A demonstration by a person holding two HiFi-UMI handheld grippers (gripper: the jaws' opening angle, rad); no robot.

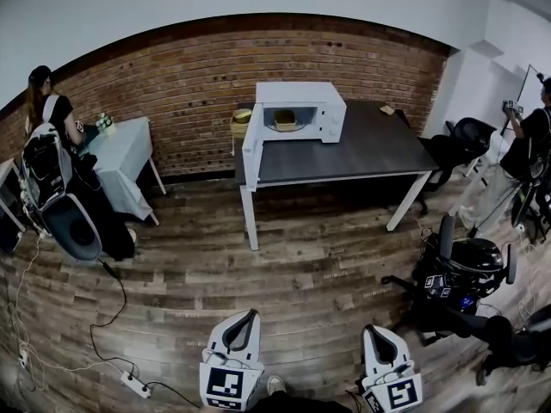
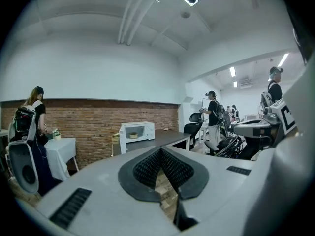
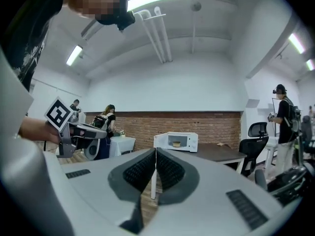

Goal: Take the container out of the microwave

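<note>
A white microwave (image 1: 301, 110) stands on a dark table (image 1: 362, 157) by the brick wall, its door (image 1: 252, 143) swung open to the left. Inside sits a small tan container (image 1: 285, 120), also visible as the container (image 3: 176, 144) and the container (image 2: 133, 135). My left gripper (image 1: 240, 323) and right gripper (image 1: 380, 336) hang low at the near edge, far from the table, both shut with nothing between the jaws. The left gripper (image 2: 161, 149) and right gripper (image 3: 155, 150) each show pads meeting.
A person (image 1: 52, 123) stands at a white-clothed table (image 1: 120, 153) on the left. Another person (image 1: 525, 144) stands at the right by black office chairs (image 1: 461, 136). A wheeled robot base (image 1: 461, 274) sits at right. Cables and a power strip (image 1: 136, 385) lie on the wooden floor.
</note>
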